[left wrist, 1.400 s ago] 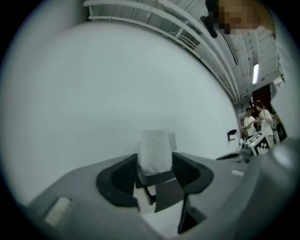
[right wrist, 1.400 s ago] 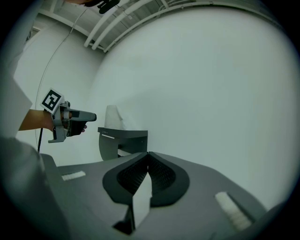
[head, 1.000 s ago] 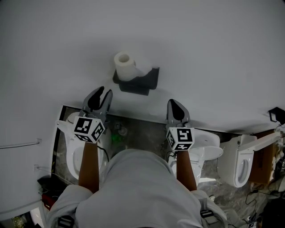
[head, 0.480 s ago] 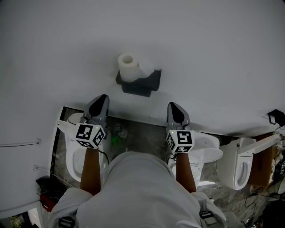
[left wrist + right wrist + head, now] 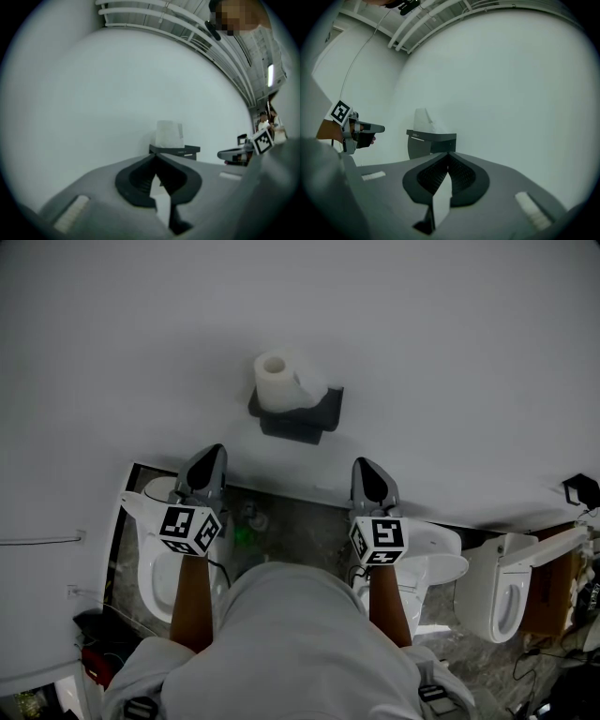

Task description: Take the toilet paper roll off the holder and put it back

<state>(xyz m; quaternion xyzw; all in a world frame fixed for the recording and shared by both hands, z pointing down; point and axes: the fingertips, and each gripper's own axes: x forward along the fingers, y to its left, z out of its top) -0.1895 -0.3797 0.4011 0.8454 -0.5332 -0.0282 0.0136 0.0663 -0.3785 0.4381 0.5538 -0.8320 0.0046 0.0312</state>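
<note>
Holding both grippers level, I see my left gripper (image 5: 156, 157) with jaws just closed together on nothing, and my right gripper (image 5: 448, 154) pinched together, empty too. Well beyond both, the toilet paper roll (image 5: 275, 381) stands upright, seemingly seated on the dark holder (image 5: 309, 420) on the wall (image 5: 450, 352).

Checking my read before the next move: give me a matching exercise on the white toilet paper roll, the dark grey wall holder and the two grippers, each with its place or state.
Things:
1. white toilet paper roll
2. dark grey wall holder
3. left gripper
4. right gripper

Places and states:
A. shut and empty, lower right of the holder in the head view
B. fixed to the white wall
C. stands upright on the holder
D. shut and empty, lower left of the holder in the head view

Pairs: 1-C, 2-B, 3-D, 4-A.

The left gripper's jaws have just closed, with nothing between them.
</note>
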